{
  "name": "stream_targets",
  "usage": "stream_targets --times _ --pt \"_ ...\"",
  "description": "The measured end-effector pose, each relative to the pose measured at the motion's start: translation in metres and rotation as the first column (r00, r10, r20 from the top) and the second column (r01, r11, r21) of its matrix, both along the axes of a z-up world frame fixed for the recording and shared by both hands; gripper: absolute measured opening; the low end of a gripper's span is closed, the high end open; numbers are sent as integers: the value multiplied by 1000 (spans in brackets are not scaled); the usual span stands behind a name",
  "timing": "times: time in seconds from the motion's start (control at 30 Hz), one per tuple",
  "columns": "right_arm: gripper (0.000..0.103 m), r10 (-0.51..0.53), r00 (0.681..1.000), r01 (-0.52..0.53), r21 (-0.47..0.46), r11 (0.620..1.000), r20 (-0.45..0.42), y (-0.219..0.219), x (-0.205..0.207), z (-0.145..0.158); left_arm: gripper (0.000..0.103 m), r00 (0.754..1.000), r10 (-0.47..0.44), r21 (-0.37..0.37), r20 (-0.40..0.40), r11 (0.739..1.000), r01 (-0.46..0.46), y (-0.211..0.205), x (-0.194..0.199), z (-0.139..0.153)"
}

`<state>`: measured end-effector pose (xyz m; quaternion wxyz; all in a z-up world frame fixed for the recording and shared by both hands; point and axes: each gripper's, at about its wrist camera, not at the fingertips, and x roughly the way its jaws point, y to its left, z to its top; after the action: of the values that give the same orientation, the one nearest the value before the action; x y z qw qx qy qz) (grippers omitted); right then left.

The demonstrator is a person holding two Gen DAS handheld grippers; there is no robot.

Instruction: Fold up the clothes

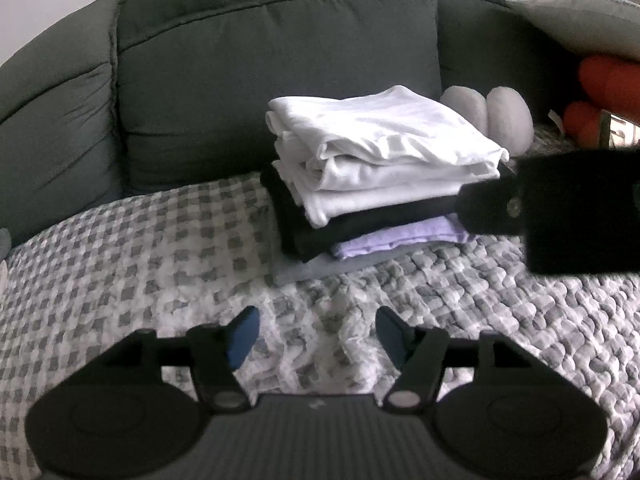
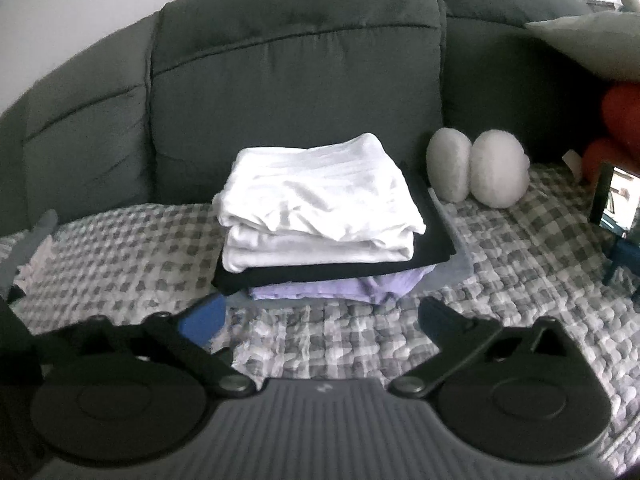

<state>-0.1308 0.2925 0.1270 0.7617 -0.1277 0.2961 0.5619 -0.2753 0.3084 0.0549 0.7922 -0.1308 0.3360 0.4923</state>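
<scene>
Both claws are standing spread and empty: the left claw [image 1: 318, 334] and the right claw [image 2: 320, 320] are hovering over the checked blanket [image 1: 120, 264]. Just ahead of them the folded pile [image 2: 320, 224] is sitting, white shirts [image 1: 380, 152] topping black and lilac layers. The top fold is looking loose; a careless nudge could be toppling it.

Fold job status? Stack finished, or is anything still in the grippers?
Done: folded white cotton garments top a stack over a black folded piece, a lilac one and a grey-blue one on the checked blanket. In hand: nothing; left hand-held gripper and right hand-held gripper are open, empty. Left: no unfolded clothes visible.
</scene>
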Motion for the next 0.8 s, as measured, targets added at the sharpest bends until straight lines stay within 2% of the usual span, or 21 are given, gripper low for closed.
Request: stream_targets --times 0.1,0.27,0.8 --pt "103 10 1000 -11 -22 1000 -3 4 -2 -4 80 1000 -1 -2 -6 1000 1 0 1 -1" --pt "103 28 1000 -28 -57 998 11 10 -5 -9 91 1000 -5 19 -22 1000 5 -3 3 0" --pt "103 14 1000 -13 -63 998 7 10 -2 -9 101 998 -7 36 -59 999 9 -5 8 -1"
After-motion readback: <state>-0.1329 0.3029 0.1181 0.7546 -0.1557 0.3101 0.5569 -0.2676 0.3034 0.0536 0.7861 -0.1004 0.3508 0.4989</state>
